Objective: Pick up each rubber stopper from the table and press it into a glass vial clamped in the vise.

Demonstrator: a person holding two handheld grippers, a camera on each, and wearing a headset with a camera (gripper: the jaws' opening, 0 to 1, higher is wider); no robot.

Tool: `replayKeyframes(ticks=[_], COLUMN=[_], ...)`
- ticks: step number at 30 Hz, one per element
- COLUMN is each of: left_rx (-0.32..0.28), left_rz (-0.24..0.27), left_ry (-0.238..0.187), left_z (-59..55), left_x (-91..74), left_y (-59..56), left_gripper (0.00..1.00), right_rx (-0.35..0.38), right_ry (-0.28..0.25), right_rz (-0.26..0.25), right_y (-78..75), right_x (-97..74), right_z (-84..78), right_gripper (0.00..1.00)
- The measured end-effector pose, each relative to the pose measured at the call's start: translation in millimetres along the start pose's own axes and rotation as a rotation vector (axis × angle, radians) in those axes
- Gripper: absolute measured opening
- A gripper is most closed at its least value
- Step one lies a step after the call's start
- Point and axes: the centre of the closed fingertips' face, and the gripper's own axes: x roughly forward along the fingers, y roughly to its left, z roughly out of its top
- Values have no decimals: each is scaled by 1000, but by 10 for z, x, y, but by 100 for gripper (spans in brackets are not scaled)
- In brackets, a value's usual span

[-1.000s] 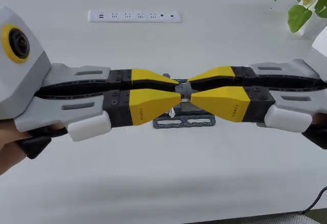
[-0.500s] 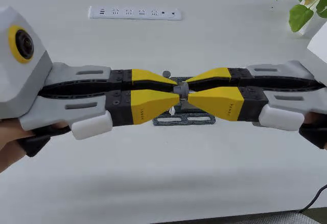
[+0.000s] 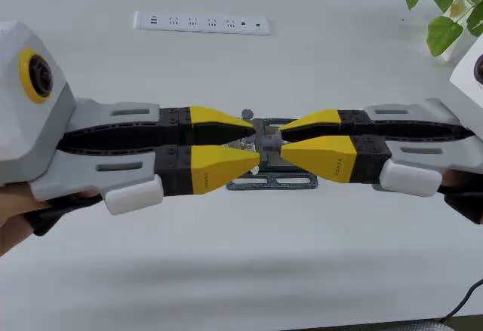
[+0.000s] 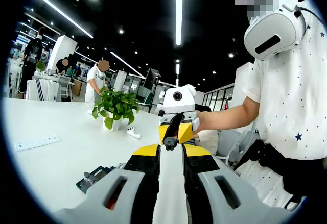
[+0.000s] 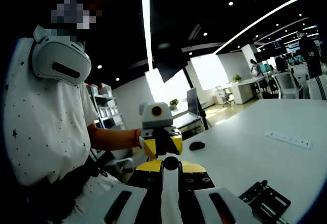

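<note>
Stopper (image 3: pixel 269 141), one, between right gripper (image 3: pixel 281 139) jaws, one vise (image 3: pixel 290 182).

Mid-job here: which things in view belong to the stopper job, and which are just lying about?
Job:
- stopper, gripped in the right claw
- left claw, open at the stopper
- vise on the table below

Lying about:
- power strip
- plant

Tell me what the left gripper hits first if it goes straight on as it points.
Most likely the rubber stopper that the right gripper holds, facing the left gripper head-on and close ahead. The vise lies lower, apparently off that line.
</note>
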Motion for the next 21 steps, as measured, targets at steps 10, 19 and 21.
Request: replayKeyframes(ticks=[10,19,21], left_rx=[54,90,97], left_rz=[106,189,207], left_ry=[86,177,196], left_z=[-224,-495,-563], left_x=[-106,-201,-225], left_y=[222,397,441], left_gripper=[28,44,47], right_rx=[-8,-11,-19], right_ry=[136,264,317], right_rz=[-112,-199,-217], right_y=[-345,-652,-729], right_x=[-40,3,10], right_z=[-117,-231,-292], right_gripper=[6,6,6])
